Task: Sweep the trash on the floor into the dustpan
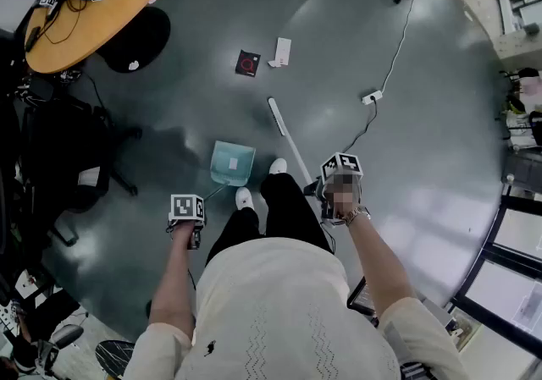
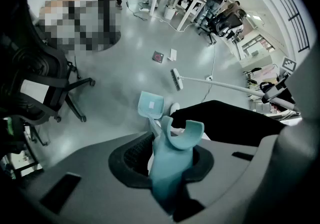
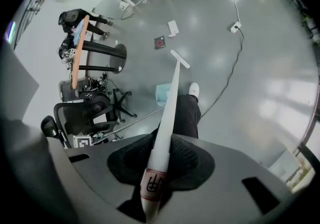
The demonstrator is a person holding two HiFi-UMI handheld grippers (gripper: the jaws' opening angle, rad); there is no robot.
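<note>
Gripping the teal handle (image 2: 176,154) of the dustpan (image 1: 232,162), the left hand-held gripper (image 2: 172,162) has its jaws clenched on the grip just below its curved top clip. Where the grip joins the thin shaft is hidden behind that clip. The right hand-held gripper (image 3: 161,162) is closed round the white broom handle (image 3: 168,108), whose butt end is cut off at the bottom edge of the right gripper view.

In the head view both sets of jaws sit hidden under their marker cubes. The dustpan stands on the grey floor (image 1: 423,133) just ahead of the person's white shoes (image 1: 243,197), mouth facing away. A pale square inside it could be a label or a scrap; it is too small to tell. The broom head (image 1: 276,116) rests on the floor just beyond the dustpan, to its right.

Farther out lie a dark square packet (image 1: 247,63) and a white card (image 1: 282,52), close together and well apart from the broom head. A wooden desk (image 1: 102,6) is cut off at the far left.
</note>
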